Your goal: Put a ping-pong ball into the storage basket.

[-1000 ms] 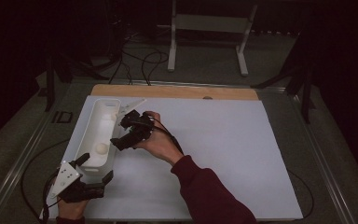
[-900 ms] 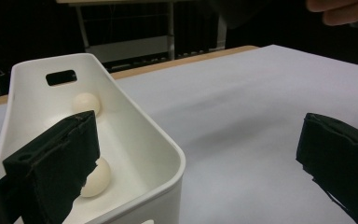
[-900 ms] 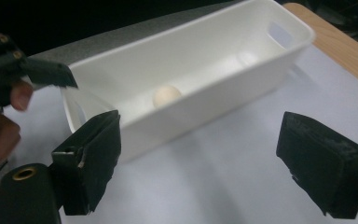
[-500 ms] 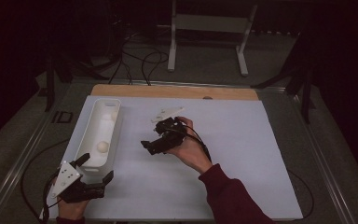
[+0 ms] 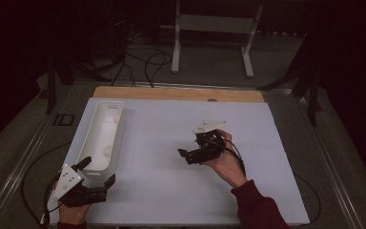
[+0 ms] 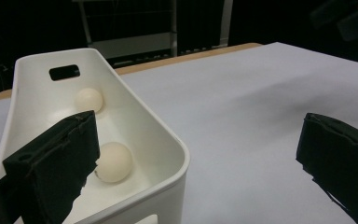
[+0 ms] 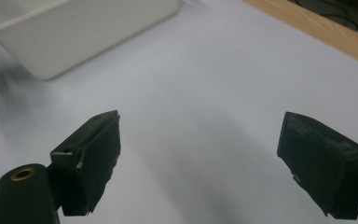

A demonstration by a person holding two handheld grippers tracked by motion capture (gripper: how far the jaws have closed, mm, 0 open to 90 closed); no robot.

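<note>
The right gripper (image 5: 187, 156) is hanging empty, jaws wide, mid-frame; the left gripper (image 5: 97, 177), also released, is straddling the bin (image 6: 168, 135) corner at lower left. Two balls (image 6: 114, 161) are lying inside. Closing could tip it. White sheet (image 5: 171, 143), dark room

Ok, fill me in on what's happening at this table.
A person works with two hand-held grippers over a white table. The left gripper is open at the near end of a white bin that holds two pale balls. The right gripper is open and empty over the bare middle of the table, apart from the bin.
</note>
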